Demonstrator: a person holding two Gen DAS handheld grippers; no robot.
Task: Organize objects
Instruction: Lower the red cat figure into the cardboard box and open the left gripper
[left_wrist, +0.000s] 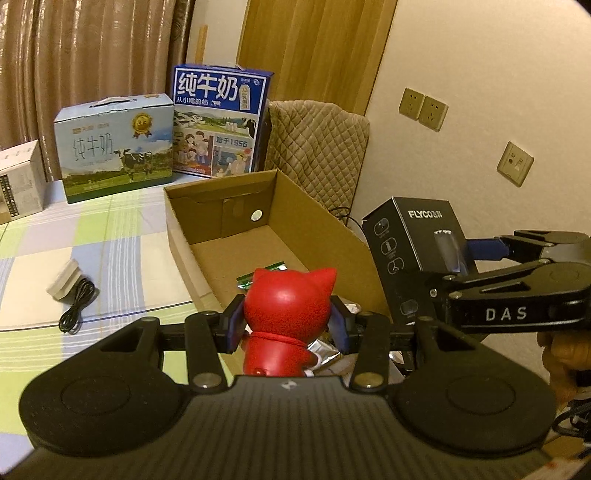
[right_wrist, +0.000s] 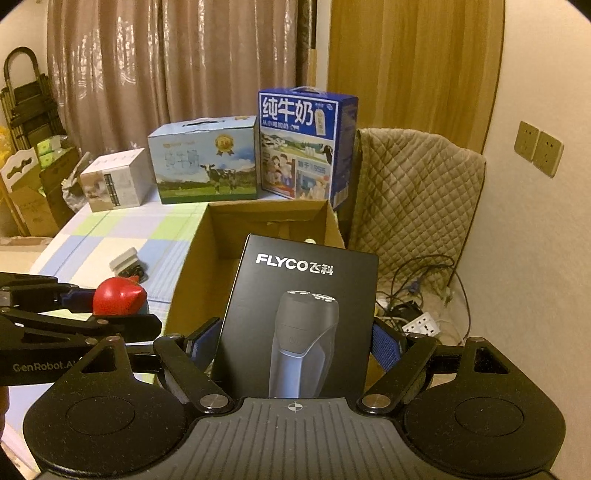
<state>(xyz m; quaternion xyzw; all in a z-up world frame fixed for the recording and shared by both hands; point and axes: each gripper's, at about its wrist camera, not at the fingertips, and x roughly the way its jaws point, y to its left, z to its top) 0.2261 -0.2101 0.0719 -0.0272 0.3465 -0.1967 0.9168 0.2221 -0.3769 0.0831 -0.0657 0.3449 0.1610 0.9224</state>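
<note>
Checked cloth covers the bench (left_wrist: 92, 236), and an open cardboard box (left_wrist: 295, 206) is set on it as the landmark, evidently the place where loose things are gathered. A red cat figure (left_wrist: 290, 295) is pinched at the head by the left gripper (left_wrist: 288, 323) and held over the near end of the box, apparently for lowering inside. Just right of the box, a black shaver carton (right_wrist: 303, 314) is clamped by its side faces in the right gripper (right_wrist: 295, 345), upright. Left of the box, a coiled cable (left_wrist: 75, 302) lies unsorted.
</note>
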